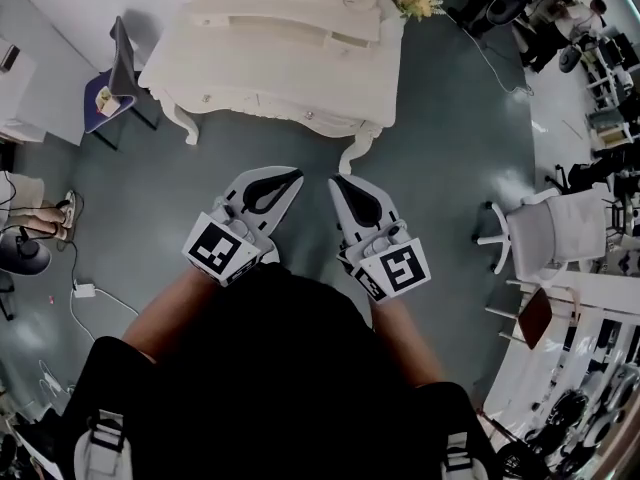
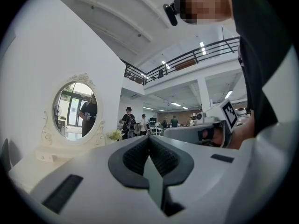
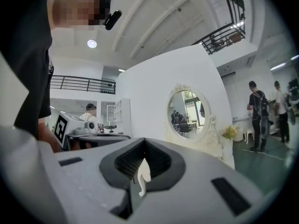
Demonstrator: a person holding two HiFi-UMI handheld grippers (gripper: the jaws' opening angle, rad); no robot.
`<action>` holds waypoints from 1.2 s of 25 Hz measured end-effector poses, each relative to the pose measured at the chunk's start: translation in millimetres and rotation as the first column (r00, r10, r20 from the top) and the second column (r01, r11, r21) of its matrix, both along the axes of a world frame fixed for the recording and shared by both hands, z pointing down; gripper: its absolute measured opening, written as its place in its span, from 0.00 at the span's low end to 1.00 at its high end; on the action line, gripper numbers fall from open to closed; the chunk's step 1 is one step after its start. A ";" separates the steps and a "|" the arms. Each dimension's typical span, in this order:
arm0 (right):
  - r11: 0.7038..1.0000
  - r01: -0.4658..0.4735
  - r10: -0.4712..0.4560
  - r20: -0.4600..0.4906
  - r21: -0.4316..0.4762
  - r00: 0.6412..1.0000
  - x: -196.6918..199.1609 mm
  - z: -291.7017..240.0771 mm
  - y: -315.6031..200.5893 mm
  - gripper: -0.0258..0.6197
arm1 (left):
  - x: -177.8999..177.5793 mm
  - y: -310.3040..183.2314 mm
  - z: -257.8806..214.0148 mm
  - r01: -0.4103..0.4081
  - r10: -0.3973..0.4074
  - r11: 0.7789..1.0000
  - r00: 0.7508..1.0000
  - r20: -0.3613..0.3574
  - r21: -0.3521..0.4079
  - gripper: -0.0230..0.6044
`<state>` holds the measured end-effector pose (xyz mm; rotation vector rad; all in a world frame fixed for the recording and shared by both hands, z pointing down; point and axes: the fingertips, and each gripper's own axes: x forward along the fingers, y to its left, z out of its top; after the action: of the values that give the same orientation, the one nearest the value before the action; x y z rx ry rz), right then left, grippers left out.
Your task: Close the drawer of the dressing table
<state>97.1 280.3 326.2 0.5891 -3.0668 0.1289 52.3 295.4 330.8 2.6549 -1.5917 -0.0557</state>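
The white dressing table (image 1: pixel 280 63) stands at the top of the head view, with small knobs along its front edge and a low drawer unit (image 1: pixel 300 13) on top. From here I cannot tell which drawer stands out. Both grippers hang over the grey floor short of the table, touching nothing. My left gripper (image 1: pixel 296 176) and right gripper (image 1: pixel 335 181) are shut and empty, side by side, tips towards the table. The left gripper view shows shut jaws and the oval mirror (image 2: pixel 74 110). In the right gripper view the jaws meet below the same mirror (image 3: pixel 189 113).
A blue chair (image 1: pixel 112 86) stands left of the table and a white office chair (image 1: pixel 550 230) to the right. Yellow flowers (image 1: pixel 418 5) sit at the table's right end. A power strip with cables (image 1: pixel 82 290) lies on the floor at left. Several people stand in the background.
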 end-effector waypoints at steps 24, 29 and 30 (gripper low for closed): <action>0.996 -0.086 0.085 -0.016 -0.026 0.996 -61.2 16.8 -107.8 0.04 | -71.4 -97.1 15.1 -0.038 0.039 0.999 0.999 0.023 -0.038 0.03; 0.998 -0.063 0.063 -0.007 -0.027 0.998 -62.6 14.2 -145.8 0.04 | -73.7 -134.1 11.7 -0.003 0.004 0.999 0.999 0.038 -0.041 0.03; 0.998 -0.059 0.059 -0.007 -0.032 0.998 -62.7 15.0 -153.3 0.04 | -72.9 -141.3 12.7 -0.005 0.006 0.999 0.999 0.042 -0.037 0.03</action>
<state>34.4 127.0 341.1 0.6770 -3.0368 0.1771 -20.5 154.0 343.5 2.6504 -1.5814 0.0299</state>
